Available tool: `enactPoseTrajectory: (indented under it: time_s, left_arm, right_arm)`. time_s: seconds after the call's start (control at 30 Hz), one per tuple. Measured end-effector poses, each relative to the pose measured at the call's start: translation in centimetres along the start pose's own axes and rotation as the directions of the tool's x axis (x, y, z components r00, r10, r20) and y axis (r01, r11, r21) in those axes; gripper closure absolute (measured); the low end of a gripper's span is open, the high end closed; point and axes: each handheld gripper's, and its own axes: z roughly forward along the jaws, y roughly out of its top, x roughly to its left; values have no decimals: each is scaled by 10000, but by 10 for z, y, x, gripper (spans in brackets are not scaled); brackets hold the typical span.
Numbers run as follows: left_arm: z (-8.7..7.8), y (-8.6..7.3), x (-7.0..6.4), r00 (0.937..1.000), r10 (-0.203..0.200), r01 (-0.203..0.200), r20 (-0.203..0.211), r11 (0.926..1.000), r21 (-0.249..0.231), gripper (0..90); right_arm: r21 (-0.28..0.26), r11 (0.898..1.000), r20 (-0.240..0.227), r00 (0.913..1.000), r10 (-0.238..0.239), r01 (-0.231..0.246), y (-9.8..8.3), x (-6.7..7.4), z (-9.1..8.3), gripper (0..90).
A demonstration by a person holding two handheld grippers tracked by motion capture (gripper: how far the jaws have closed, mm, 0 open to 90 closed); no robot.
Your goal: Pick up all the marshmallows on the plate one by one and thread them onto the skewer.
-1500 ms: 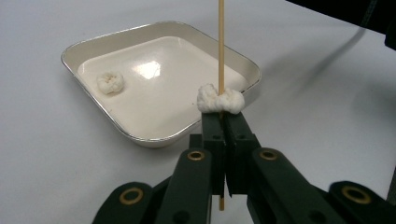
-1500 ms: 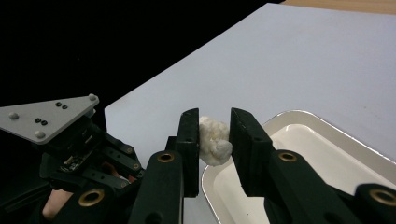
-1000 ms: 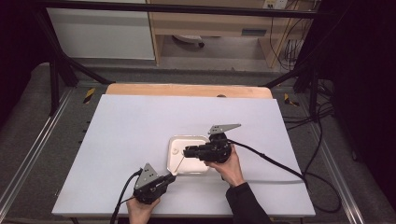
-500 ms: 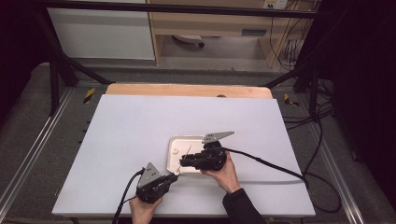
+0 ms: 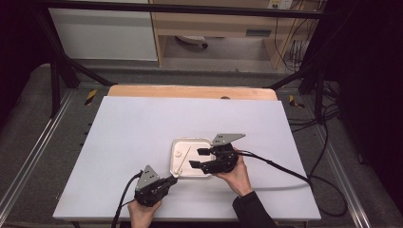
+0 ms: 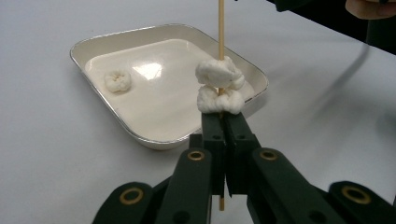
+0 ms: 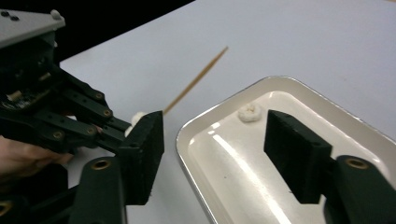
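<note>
My left gripper [image 6: 223, 122] is shut on a thin wooden skewer [image 6: 221, 28] that carries two white puffy pieces [image 6: 218, 86] just above the jaws. From above, this gripper [image 5: 172, 180] sits at the tray's near left corner, and the skewer [image 5: 185, 158] slants out over the tray. A third white piece [image 6: 116, 80] lies loose in the shallow white tray [image 6: 116, 35]. My right gripper [image 7: 217, 140] hovers over the tray [image 7: 187, 135]. Its jaws have just been opening and hold nothing. The loose piece [image 7: 250, 113] lies beyond them.
The tray [image 5: 195, 145] rests near the middle of a white tabletop [image 5: 133, 133] with a wooden strip [image 5: 190, 91] along the far edge. Cables trail from both grippers toward the near edge. Dark frame rails run along both sides.
The right gripper has shifted slightly toward the near edge over the tray, and its jaws now stand wider apart. The left gripper and skewer have stayed put.
</note>
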Motion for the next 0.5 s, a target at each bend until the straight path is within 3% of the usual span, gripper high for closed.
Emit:
enactPoseTrajectory:
  time_s: [0.17,0.33,0.4,0.5]
  left_arm:
    - [-5,-1,3,10000,-32,32,-93,10000,-2,880]
    - [-10,-2,8,9997,-62,64,-237,10000,57,879]
    - [-12,-2,10,9996,-57,59,-279,10000,78,880]
    - [-14,-2,12,9995,-134,136,-280,9999,52,879]
  right_arm:
    - [-86,9996,411,9988,-256,260,-3,-3,-7,245]
    - [231,9993,1262,9914,-333,306,-7,-8,-12,109]
    - [449,9982,1535,9871,-461,396,-8,-9,-13,86]
    - [518,9978,1591,9861,-486,408,-8,-9,-11,64]
